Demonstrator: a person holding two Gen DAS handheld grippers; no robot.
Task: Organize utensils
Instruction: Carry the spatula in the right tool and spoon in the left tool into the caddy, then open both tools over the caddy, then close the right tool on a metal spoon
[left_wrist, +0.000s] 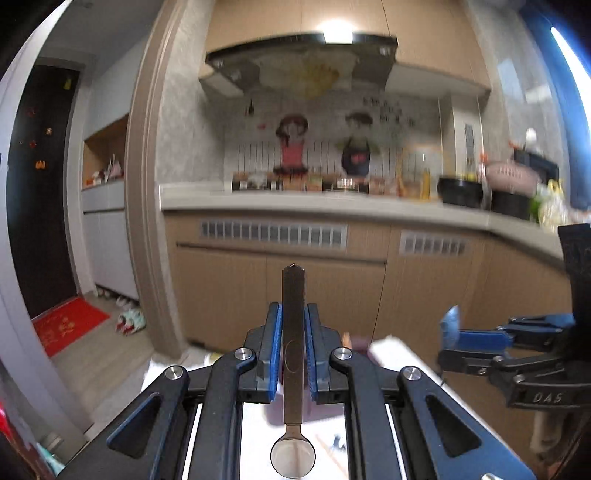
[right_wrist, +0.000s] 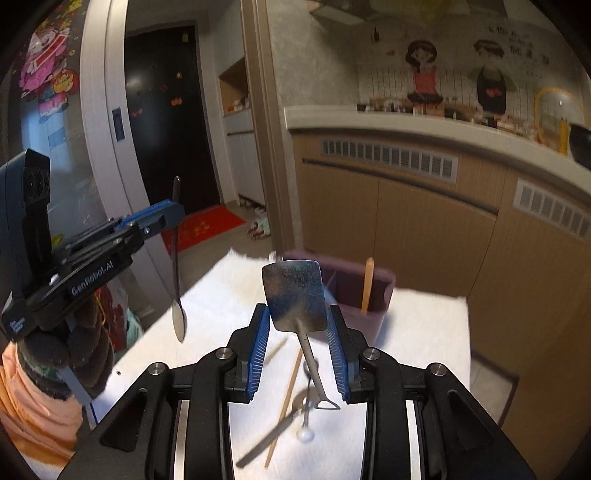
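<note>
My left gripper (left_wrist: 293, 343) is shut on a metal spoon (left_wrist: 293, 354), handle up and bowl hanging down; it also shows in the right wrist view (right_wrist: 177, 258), held above the white cloth (right_wrist: 424, 332). My right gripper (right_wrist: 297, 332) is shut on a small metal spatula (right_wrist: 295, 295) by its blade, with the handle hanging down. It shows at the right of the left wrist view (left_wrist: 452, 332). A purple holder (right_wrist: 354, 291) with one wooden chopstick (right_wrist: 367, 284) stands just beyond the spatula.
On the cloth under my right gripper lie wooden chopsticks (right_wrist: 286, 391) and several metal utensils (right_wrist: 273, 435). Kitchen cabinets (right_wrist: 424, 214) and a counter (left_wrist: 314, 206) stand behind. A dark door (right_wrist: 166, 122) and a red mat (right_wrist: 207, 225) are to the left.
</note>
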